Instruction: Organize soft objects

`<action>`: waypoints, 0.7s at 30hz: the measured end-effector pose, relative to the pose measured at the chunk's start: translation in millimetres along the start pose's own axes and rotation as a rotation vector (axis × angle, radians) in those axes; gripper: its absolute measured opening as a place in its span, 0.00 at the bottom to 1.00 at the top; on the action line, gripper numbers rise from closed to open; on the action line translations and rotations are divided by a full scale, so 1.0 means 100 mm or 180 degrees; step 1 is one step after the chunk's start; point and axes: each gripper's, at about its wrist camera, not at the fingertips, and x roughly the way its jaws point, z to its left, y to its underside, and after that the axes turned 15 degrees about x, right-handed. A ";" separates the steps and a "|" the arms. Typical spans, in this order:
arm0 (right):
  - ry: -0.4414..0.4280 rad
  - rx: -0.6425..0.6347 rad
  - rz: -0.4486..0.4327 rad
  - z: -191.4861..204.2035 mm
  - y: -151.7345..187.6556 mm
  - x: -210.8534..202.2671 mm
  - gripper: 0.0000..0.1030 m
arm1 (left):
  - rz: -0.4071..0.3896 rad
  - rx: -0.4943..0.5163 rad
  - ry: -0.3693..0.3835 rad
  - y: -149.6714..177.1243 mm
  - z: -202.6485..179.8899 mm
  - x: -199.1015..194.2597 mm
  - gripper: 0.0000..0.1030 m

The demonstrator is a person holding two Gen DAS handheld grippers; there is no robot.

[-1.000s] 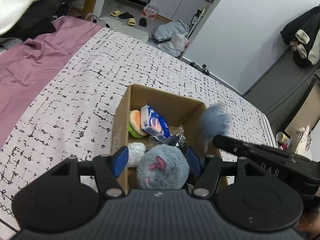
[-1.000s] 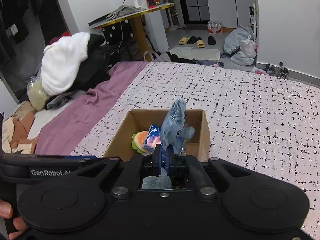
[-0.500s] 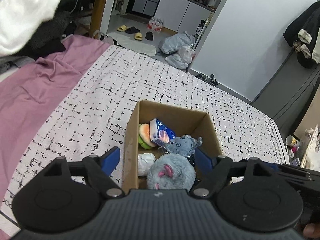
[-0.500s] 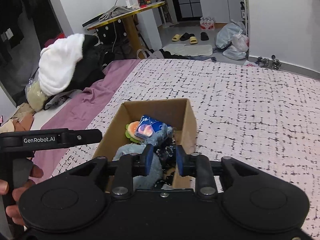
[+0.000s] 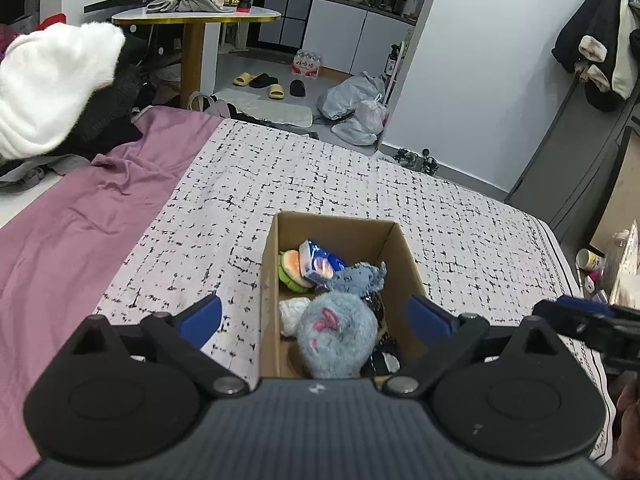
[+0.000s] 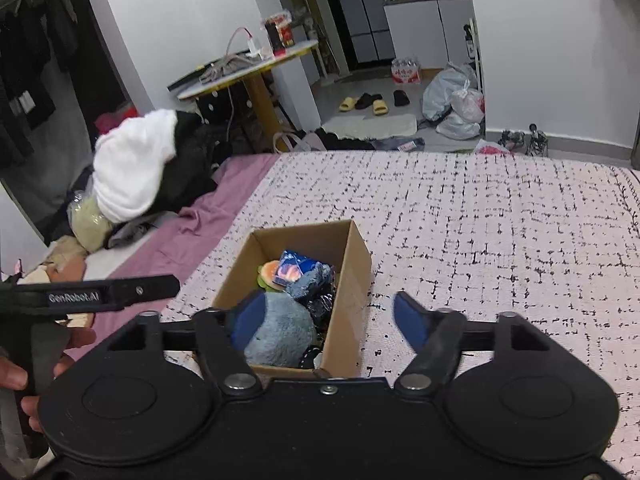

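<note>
An open cardboard box (image 5: 336, 219) (image 6: 354, 264) stands on the patterned bedcover. In it lie a round grey plush with pink ears (image 5: 336, 332) (image 6: 280, 332), a smaller blue-grey plush (image 5: 360, 278) (image 6: 312, 280), a burger toy (image 5: 291, 270) (image 6: 267, 270), a blue packet (image 5: 320, 266) (image 6: 290, 270) and a white soft lump (image 5: 293, 309). My left gripper (image 5: 316, 316) hovers above the box's near end, its jaws opening wide and gripping nothing. Behind the box's near right corner is my right gripper (image 6: 328, 320), jaws also opening, nothing pressed between them.
The pink, black-flecked bedcover (image 5: 460, 240) spreads to the right of the box, a purple sheet (image 5: 80, 240) to the left. White and black clothing (image 6: 136, 168) is piled at the far left. A round table (image 5: 192, 16), slippers and plastic bags (image 6: 456, 100) are beyond the bed.
The left gripper let go of the round grey plush, the right of the small blue-grey one. Both plushes now lie in the box. Both grippers pulled back and upward, jaws widening.
</note>
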 end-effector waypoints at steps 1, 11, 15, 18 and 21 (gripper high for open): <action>-0.0014 0.0000 -0.0021 0.00 0.00 -0.04 0.84 | -0.0008 0.0014 -0.0003 0.01 -0.02 -0.05 0.96; -0.0041 0.0138 -0.0116 -0.10 0.08 -0.46 1.00 | -0.0117 0.0044 -0.0055 0.14 -0.13 -0.48 0.97; -0.0008 0.0190 -0.0162 -0.19 0.14 -0.63 1.00 | -0.0132 0.0089 -0.0033 0.17 -0.19 -0.60 0.97; 0.0023 0.0213 -0.0196 -0.25 0.20 -0.75 1.00 | -0.0153 0.0142 -0.0032 0.22 -0.25 -0.70 0.97; 0.0016 0.0206 -0.0230 -0.29 0.26 -0.87 1.00 | -0.0163 0.0196 -0.0035 0.28 -0.33 -0.78 0.97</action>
